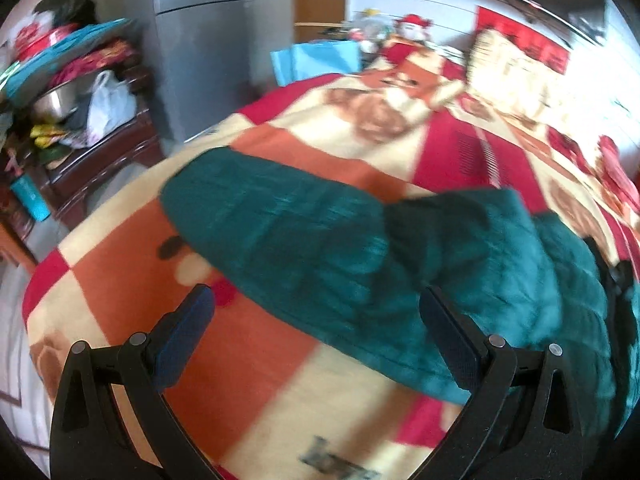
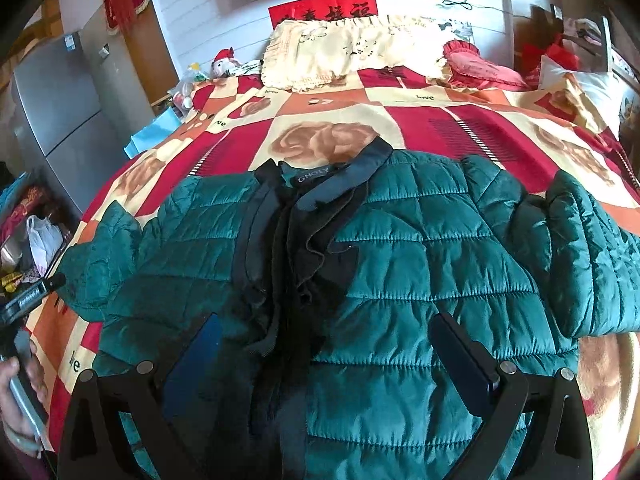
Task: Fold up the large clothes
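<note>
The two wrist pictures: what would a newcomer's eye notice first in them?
First, the green quilted jacket, spread flat with its collar pointing away, on a bed covered by a red, orange and cream blanket. Both claws, left and right, hang open above it, holding nothing. A cream pillow lies at the far end of the bed.

I read "GHOLY" on the jacket collar label (image 2: 313, 177). The bedspread (image 2: 432, 120) before me says "love" in several squares.
</note>
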`<state>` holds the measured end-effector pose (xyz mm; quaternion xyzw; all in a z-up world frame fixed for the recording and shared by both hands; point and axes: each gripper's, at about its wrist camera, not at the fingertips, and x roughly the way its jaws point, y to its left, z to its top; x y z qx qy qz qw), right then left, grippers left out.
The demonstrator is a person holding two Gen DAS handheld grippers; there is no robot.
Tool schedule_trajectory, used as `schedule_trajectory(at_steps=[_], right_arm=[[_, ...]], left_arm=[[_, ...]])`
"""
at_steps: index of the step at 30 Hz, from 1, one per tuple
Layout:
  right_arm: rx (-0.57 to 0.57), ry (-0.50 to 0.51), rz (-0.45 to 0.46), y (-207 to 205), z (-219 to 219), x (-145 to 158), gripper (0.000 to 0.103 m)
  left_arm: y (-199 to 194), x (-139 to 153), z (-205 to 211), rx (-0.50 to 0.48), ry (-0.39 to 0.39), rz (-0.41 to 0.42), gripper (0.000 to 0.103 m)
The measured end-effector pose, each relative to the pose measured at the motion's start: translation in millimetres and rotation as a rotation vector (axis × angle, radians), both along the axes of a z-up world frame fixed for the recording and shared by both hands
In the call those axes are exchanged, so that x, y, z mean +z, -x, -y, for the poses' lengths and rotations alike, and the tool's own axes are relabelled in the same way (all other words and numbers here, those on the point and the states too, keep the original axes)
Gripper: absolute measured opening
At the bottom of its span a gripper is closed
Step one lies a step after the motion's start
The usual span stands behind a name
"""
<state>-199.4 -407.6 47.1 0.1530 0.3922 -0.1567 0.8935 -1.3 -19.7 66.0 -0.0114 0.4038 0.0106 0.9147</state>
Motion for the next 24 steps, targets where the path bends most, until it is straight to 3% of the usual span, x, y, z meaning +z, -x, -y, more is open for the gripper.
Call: schedule_trajectory(at_steps=[8, 14, 24], right_arm=[[0.028, 0.014, -0.02, -10.6, -7.8, -6.8, 0.103], [0.038, 0.016, -0.028, -14.2, -10.6, -9.0, 0.103], [0.041, 0.009, -0.042, -12.8, -11.3, -9.1, 0.103]], left_arm=[[-34.1, -11.5, -47.6, 0.11, -0.037, 0.004, 0.102], [-55.5, -26.8, -73.5, 0.174, -0.018, -0.035, 0.102], [-82.3, -46.1, -82.1, 0.207, -0.011, -0.088, 0.102]])
